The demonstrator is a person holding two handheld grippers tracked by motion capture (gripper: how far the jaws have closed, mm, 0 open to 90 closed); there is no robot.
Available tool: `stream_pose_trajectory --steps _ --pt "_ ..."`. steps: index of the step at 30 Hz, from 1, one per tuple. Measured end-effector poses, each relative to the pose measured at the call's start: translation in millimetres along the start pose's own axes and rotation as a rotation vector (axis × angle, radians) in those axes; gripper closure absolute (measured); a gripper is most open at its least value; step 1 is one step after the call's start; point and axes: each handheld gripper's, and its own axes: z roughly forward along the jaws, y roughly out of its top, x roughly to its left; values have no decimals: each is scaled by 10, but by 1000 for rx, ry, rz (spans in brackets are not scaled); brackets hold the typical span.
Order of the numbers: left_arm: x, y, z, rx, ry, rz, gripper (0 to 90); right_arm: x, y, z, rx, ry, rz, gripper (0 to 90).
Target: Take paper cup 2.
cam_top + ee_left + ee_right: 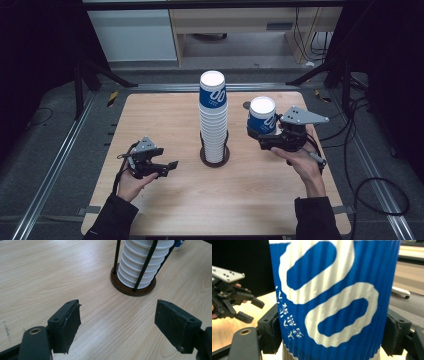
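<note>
One blue-and-white paper cup (262,116) pinched in the right gripper (264,134), held up off the table (165,200), right of the cup stack (213,120) | left gripper (171,166) jaws spread wide, empty, low over the wood, left of the stack's holder (215,159)

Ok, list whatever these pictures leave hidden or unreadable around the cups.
- Held cup: base and rim cut off by the right gripper view's edges; its small print is too blurred to read.
- Cup stack: top cut off in the left gripper view.
- Small dark object behind the held cup, high view: too small to identify.
</note>
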Motion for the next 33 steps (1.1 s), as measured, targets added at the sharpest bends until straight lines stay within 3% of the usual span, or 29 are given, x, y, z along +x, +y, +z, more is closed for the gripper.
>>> stream_pose_trajectory --steps 16,33 --pt "-18 5 -6 7 -21 14 208 56 -305 37 84 61 -29 209" --pt "-63 3 19 22 -45 32 208 178 -480 130 188 136 -100 207"
